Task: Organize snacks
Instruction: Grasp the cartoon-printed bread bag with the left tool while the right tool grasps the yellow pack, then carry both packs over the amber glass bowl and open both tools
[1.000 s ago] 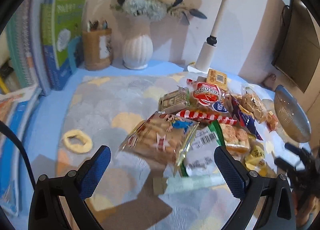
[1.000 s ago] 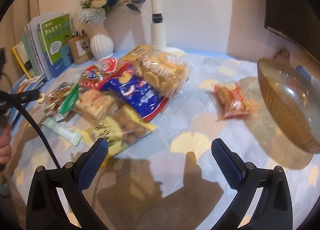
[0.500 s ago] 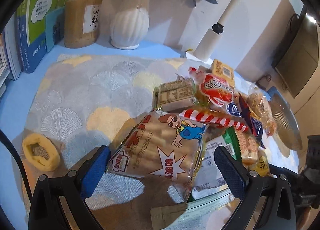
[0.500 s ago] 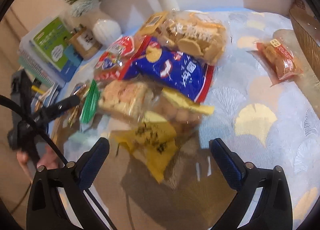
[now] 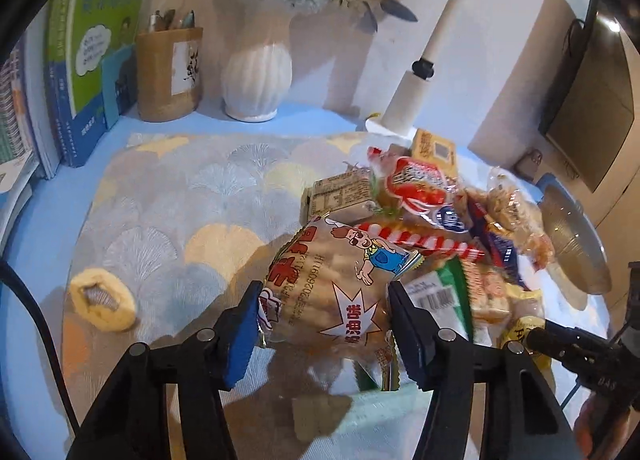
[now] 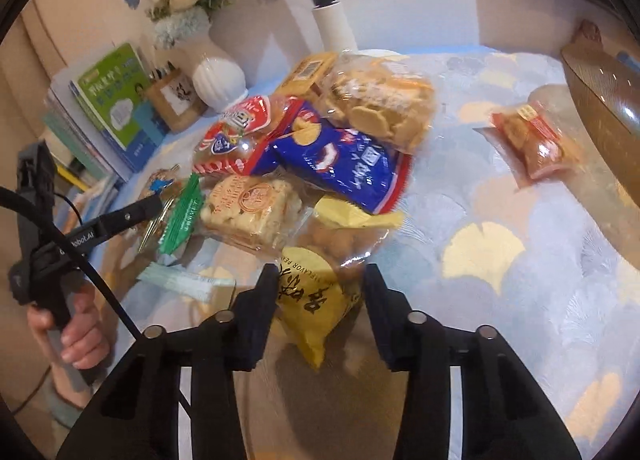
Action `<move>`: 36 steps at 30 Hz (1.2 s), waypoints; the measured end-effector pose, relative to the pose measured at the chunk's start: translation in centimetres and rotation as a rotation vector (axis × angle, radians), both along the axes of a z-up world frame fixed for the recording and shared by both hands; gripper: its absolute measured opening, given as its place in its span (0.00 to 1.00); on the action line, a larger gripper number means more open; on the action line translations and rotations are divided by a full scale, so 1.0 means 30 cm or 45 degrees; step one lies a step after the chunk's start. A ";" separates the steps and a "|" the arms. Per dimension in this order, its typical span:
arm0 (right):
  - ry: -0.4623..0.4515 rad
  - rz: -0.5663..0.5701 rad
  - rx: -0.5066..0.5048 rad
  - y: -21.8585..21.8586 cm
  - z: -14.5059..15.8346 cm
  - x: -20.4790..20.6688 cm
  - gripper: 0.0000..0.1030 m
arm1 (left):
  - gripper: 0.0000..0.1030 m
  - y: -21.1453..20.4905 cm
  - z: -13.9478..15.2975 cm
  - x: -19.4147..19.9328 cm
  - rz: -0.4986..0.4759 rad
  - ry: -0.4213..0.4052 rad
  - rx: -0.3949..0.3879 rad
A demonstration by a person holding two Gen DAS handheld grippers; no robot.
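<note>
A pile of snack packets lies on the patterned cloth [image 5: 168,195]. My left gripper [image 5: 324,308] has its jaws closing, and its blue pads touch both sides of the cartoon biscuit packet [image 5: 336,280] at the pile's near edge. In the right wrist view, my right gripper [image 6: 320,288] is closing too, with the yellow peanut packet [image 6: 316,300] pinched between its fingers. Behind that packet lie a blue chip bag [image 6: 344,167], a clear bag of round crackers [image 6: 380,103] and a red bread packet [image 6: 236,127]. The left gripper [image 6: 132,215] also shows at the left of that view, held by a person's hand [image 6: 76,336].
An amber glass bowl [image 6: 600,107] stands at the right edge, with a small red snack packet [image 6: 536,143] beside it. At the back are a white vase [image 5: 256,75], a pen holder [image 5: 168,71], books [image 5: 92,51] and a lamp pole [image 5: 416,79]. A yellow scrunchie [image 5: 102,300] lies left.
Both grippers have come in close to the pile. Their jaws went from wide open to closed around a packet each: the left on the cartoon biscuits, the right on the yellow peanuts.
</note>
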State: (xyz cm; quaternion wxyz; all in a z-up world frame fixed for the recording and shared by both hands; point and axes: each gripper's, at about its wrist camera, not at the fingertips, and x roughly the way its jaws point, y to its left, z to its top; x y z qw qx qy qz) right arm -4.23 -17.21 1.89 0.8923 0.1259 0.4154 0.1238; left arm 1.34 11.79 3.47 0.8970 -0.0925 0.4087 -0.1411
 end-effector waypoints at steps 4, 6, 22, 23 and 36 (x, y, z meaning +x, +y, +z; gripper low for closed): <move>0.031 -0.001 0.045 -0.039 -0.008 -0.015 0.38 | 0.57 -0.015 0.056 -0.065 0.002 -0.045 0.013; 0.027 0.003 0.051 -0.053 -0.007 -0.030 0.38 | 0.57 -0.028 0.090 -0.098 0.001 -0.070 0.027; 0.014 -0.017 -0.080 -0.028 -0.041 -0.026 0.39 | 0.57 -0.207 0.240 -0.185 -0.107 -0.157 0.054; -0.003 -0.017 -0.044 -0.052 -0.029 -0.038 0.39 | 0.57 -0.230 0.258 -0.188 -0.121 -0.172 0.053; -0.307 -0.600 -0.095 -0.686 0.275 -0.186 0.39 | 0.57 -0.937 0.424 -0.075 -0.487 -0.271 0.035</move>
